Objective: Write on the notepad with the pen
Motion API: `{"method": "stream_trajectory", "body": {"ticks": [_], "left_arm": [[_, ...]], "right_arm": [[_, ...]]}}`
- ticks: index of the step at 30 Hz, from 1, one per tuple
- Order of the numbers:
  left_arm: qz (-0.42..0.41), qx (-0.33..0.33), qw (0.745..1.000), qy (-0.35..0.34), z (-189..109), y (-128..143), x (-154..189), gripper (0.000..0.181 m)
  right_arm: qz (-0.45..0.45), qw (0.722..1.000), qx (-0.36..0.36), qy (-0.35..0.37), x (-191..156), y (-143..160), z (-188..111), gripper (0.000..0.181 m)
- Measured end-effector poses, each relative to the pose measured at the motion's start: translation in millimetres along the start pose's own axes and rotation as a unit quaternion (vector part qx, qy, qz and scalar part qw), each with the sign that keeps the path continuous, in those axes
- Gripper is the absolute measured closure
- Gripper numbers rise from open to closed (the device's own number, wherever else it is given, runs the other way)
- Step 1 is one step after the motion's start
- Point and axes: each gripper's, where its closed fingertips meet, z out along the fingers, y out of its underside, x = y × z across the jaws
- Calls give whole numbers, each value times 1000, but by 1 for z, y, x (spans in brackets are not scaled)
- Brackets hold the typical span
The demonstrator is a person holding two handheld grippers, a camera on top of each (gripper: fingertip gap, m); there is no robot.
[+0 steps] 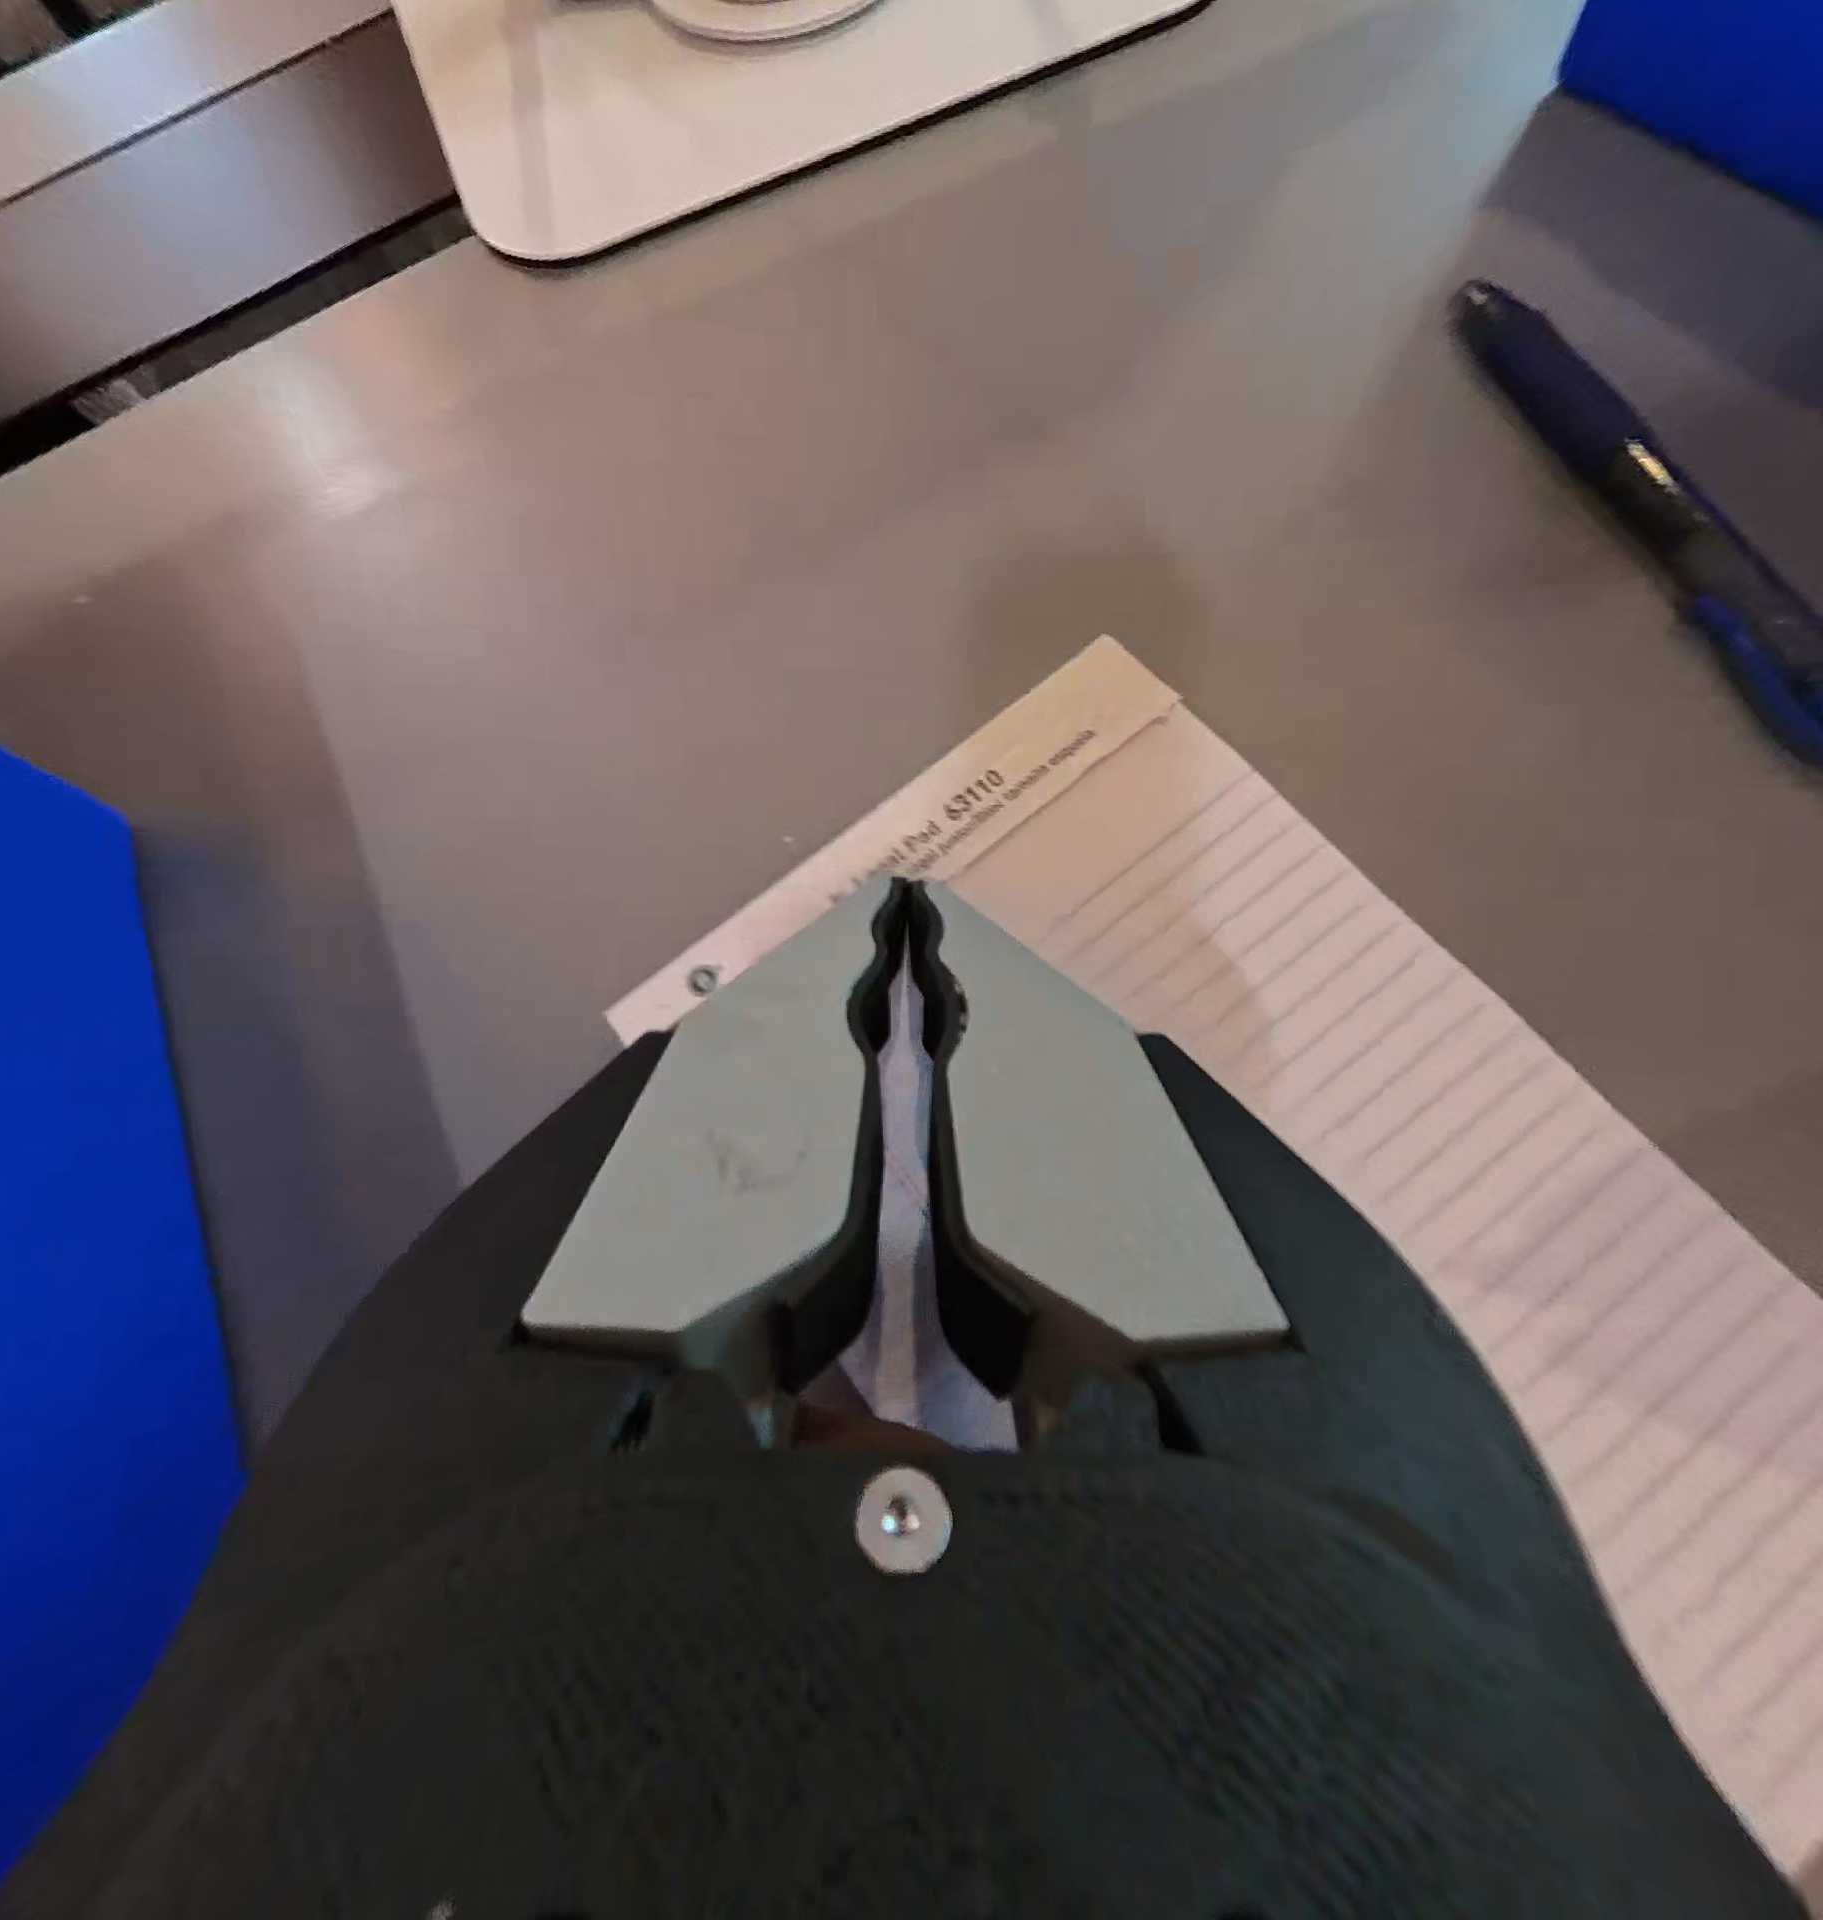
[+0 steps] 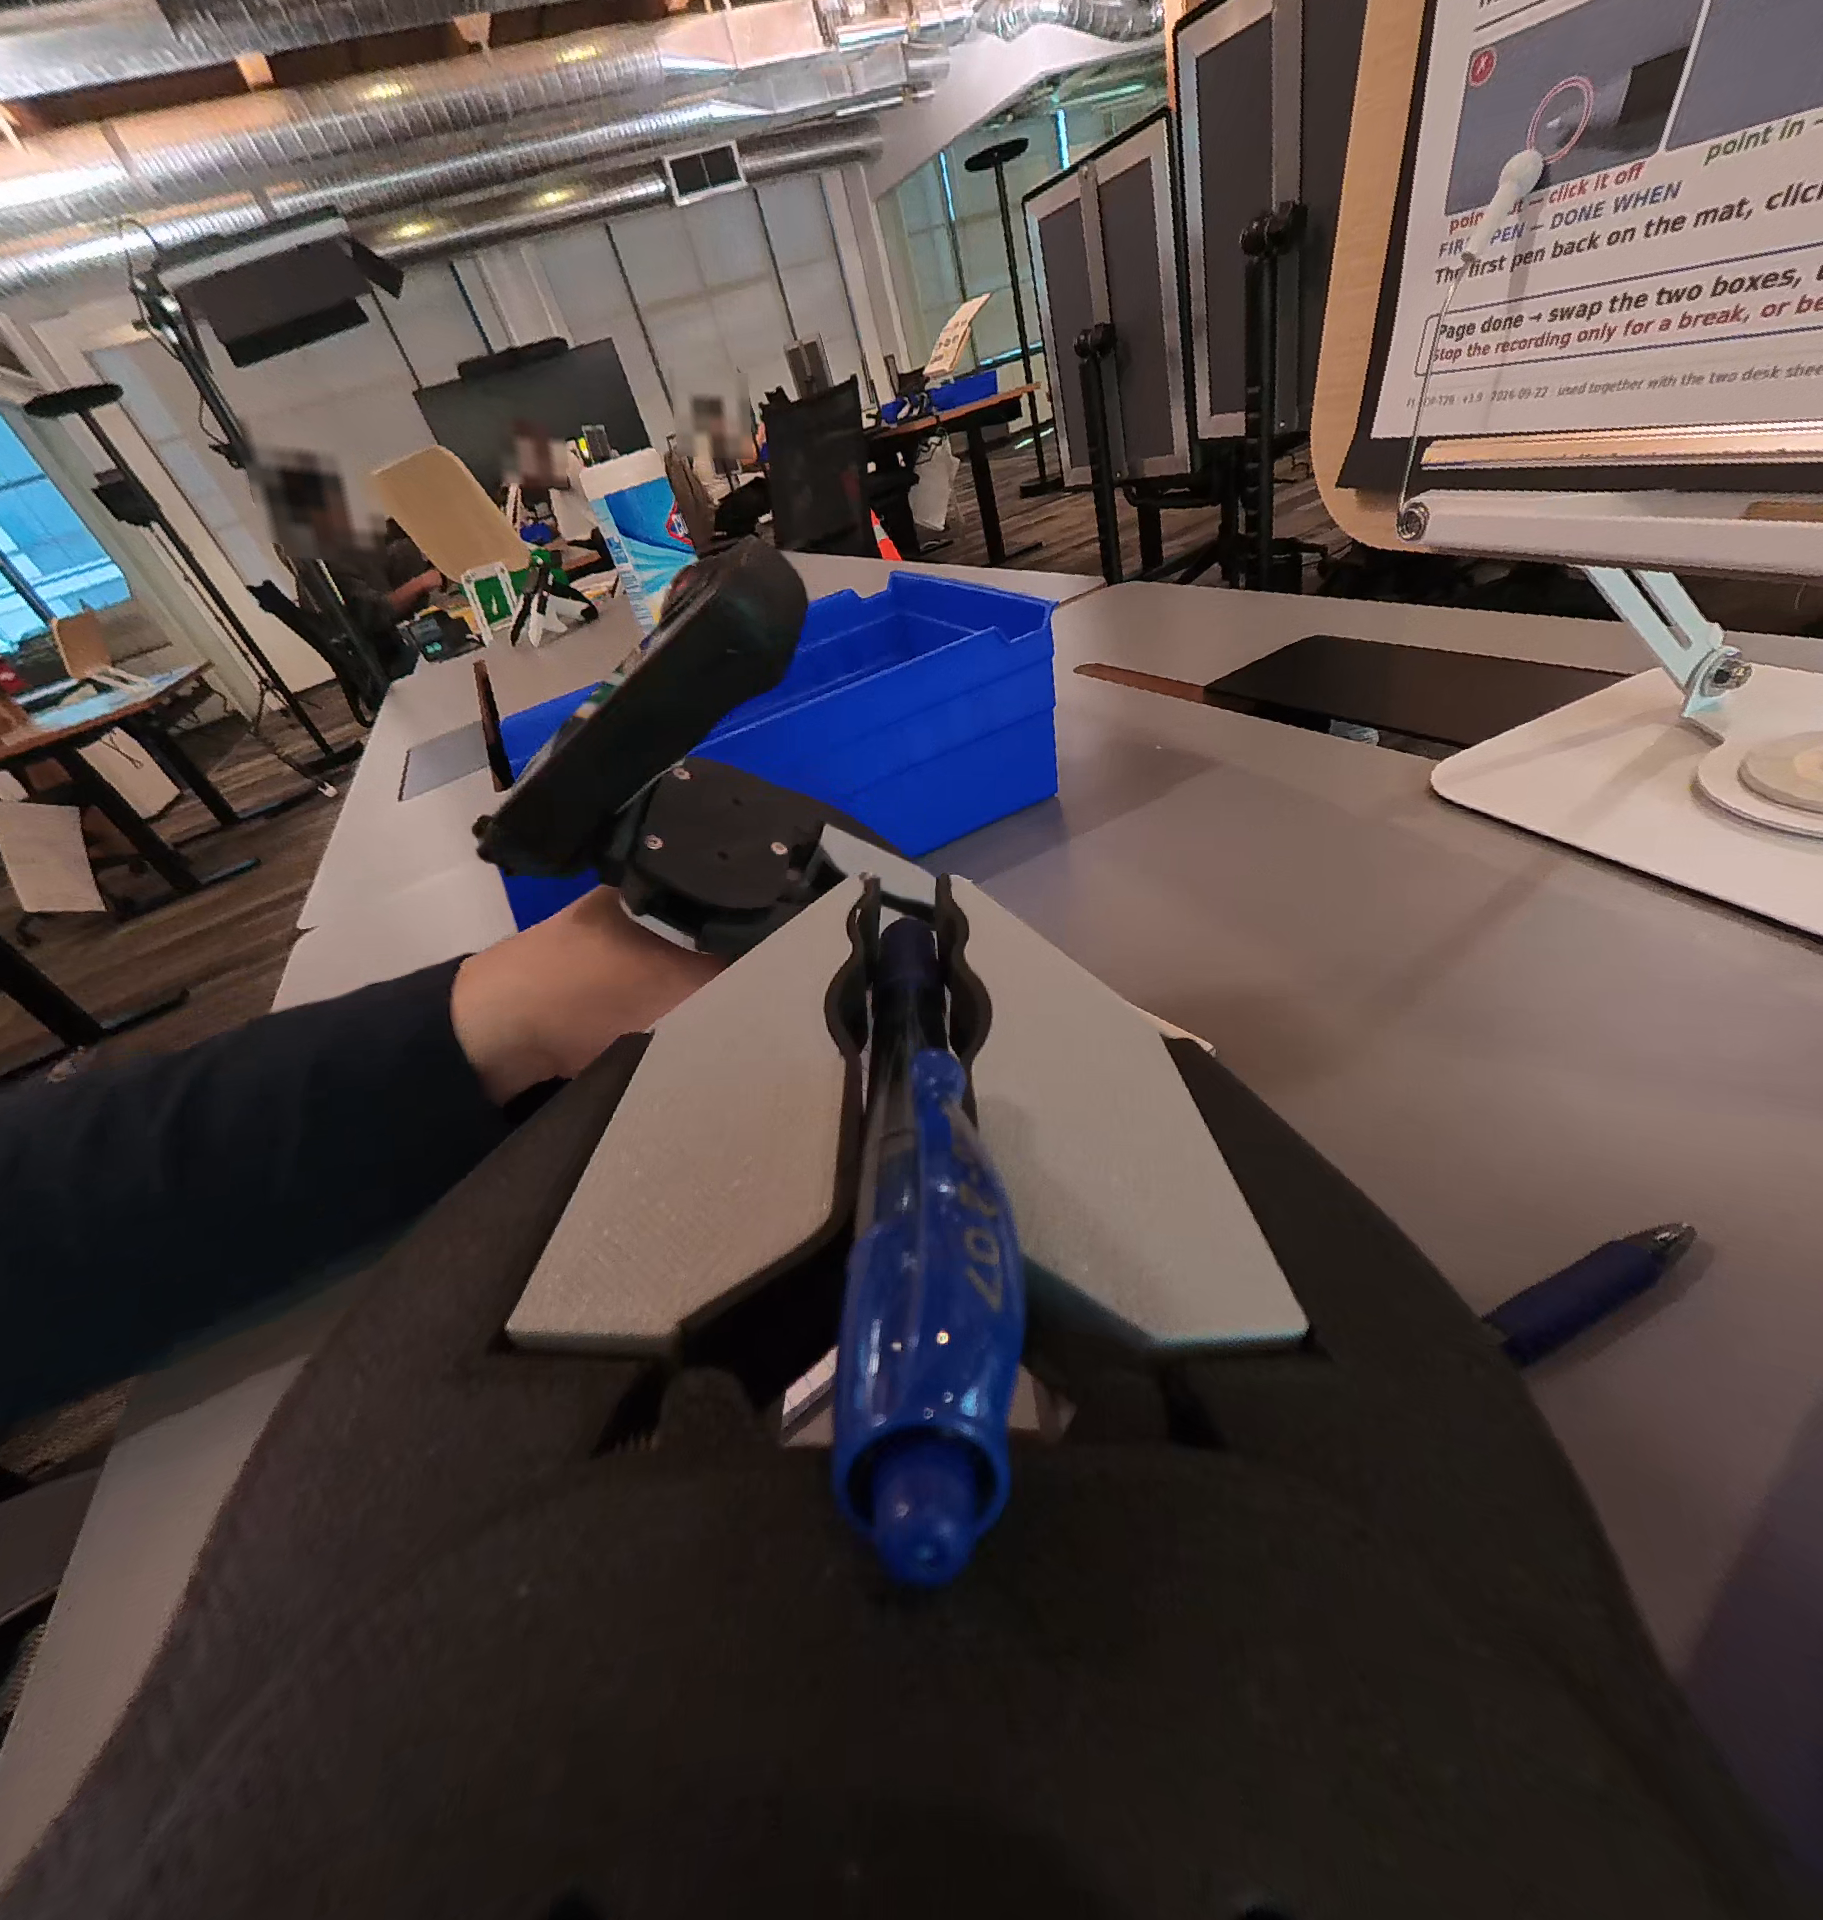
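Left wrist view first: the left gripper (image 1: 912, 888) hangs low over the lined notepad (image 1: 1406, 1143), jaws pressed together with nothing between them, tips over the pad's header strip near its top edge. Whether they press on the paper cannot be told, and there lies the first danger: if they merely hover, the pad can skid across the smooth grey desk (image 1: 678, 520) once a nib drags over it. Up at two o'clock a dark blue spare pen (image 1: 1655, 499) lies on the desk, well apart from the pad, and a white stand base (image 1: 678, 135) sits at twelve. Over to the right wrist view: the right gripper (image 2: 907, 904) is clamped on a translucent blue pen (image 2: 928, 1226), barrel running back along the fingers, clicker end toward the camera, writing end buried between the tips. The tip is hidden, so whether the nib is clicked out cannot be told; if it is retracted, no mark is made. The grip lies along the barrel, so downward pressure could push the pen back through the jaws. The notepad is out of sight in this view, leaving the approach blind. At ten o'clock the left gripper's black body crowds a blue bin (image 2: 886, 707), and a hand (image 2: 564, 987) holds it; a clash between the two tools is possible.
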Motion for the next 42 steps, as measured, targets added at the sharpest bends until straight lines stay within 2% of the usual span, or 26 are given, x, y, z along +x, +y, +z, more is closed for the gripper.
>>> {"method": "stream_trajectory", "body": {"ticks": [5,9,14,17,20,28,33,42], "left_arm": [[25,0,1000,9,-9,6,22,181],[42,24,999,-22,-16,2,19,181],[56,94,991,-78,-31,-15,-7,181],[43,69,991,-102,-24,-9,-27,181],[51,81,987,-131,-22,-15,-42,181],[61,-18,995,-82,3,6,-34,181],[36,-16,998,-39,1,9,-24,181],[22,-14,1000,-6,-13,18,-2,181]], "right_arm": [[-8,1000,-11,4,0,5,3,174],[-12,1000,-13,9,0,6,3,174],[-14,1000,-8,12,0,4,2,174],[-17,1000,-13,15,0,7,5,174],[-25,999,-23,19,-2,11,8,174],[-19,1000,-20,15,-3,10,8,174],[-22,999,-21,12,-6,10,8,174],[-18,999,-37,12,-4,16,9,174]]}}
